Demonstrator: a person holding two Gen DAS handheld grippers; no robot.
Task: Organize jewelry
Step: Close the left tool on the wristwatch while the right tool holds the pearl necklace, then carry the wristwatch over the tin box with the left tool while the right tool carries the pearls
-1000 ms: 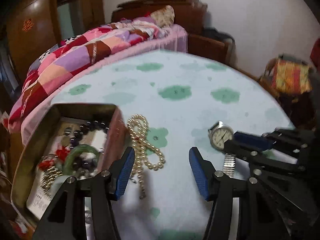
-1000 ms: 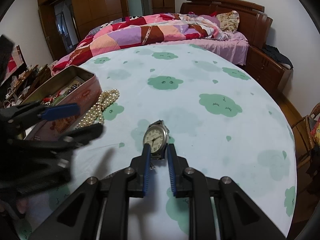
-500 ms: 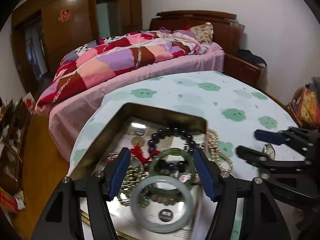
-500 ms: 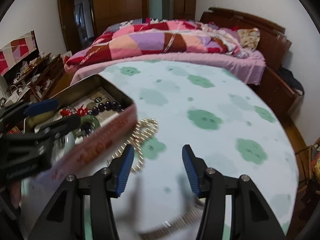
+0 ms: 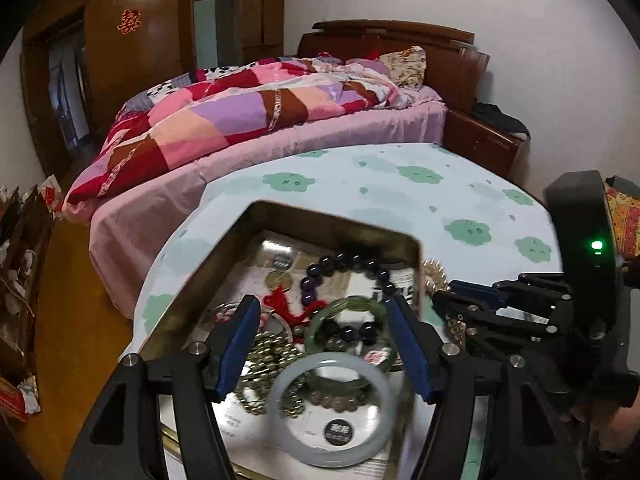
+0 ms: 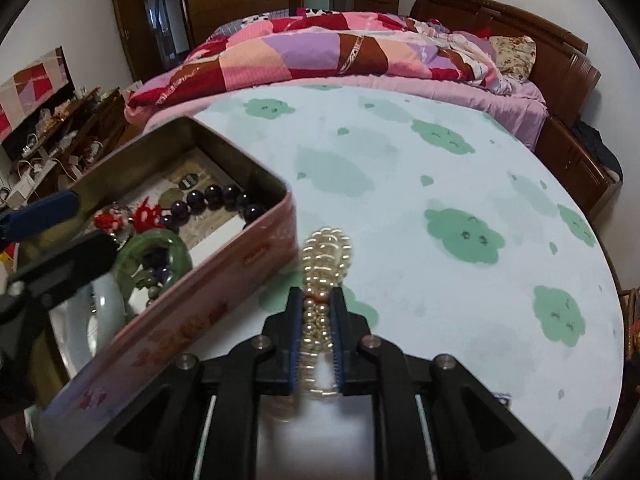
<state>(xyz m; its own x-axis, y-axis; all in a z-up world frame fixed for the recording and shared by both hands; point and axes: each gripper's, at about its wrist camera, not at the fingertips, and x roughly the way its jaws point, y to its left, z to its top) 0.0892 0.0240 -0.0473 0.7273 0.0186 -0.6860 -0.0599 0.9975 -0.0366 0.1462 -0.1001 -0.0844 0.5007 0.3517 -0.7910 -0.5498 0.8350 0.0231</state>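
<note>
A pink tin box (image 6: 224,280) sits at the table's left edge and holds a green bangle (image 5: 350,306), a pale bangle (image 5: 332,404), a dark bead bracelet (image 5: 344,264) and gold beads. My left gripper (image 5: 320,344) is open and empty, hovering over the box (image 5: 336,220). My right gripper (image 6: 316,312) is shut on the pearl necklace (image 6: 324,264), just right of the box; it also shows in the left wrist view (image 5: 460,300). The watch is out of view.
The round table (image 6: 440,184) has a pale cloth with green cloud prints. A bed with a patchwork quilt (image 5: 256,112) stands behind it. A cluttered low shelf (image 6: 52,148) is at the far left.
My right gripper let go of the watch, moved left and shut on the pearl necklace. My left gripper moved from beside the necklace to above the box, staying open.
</note>
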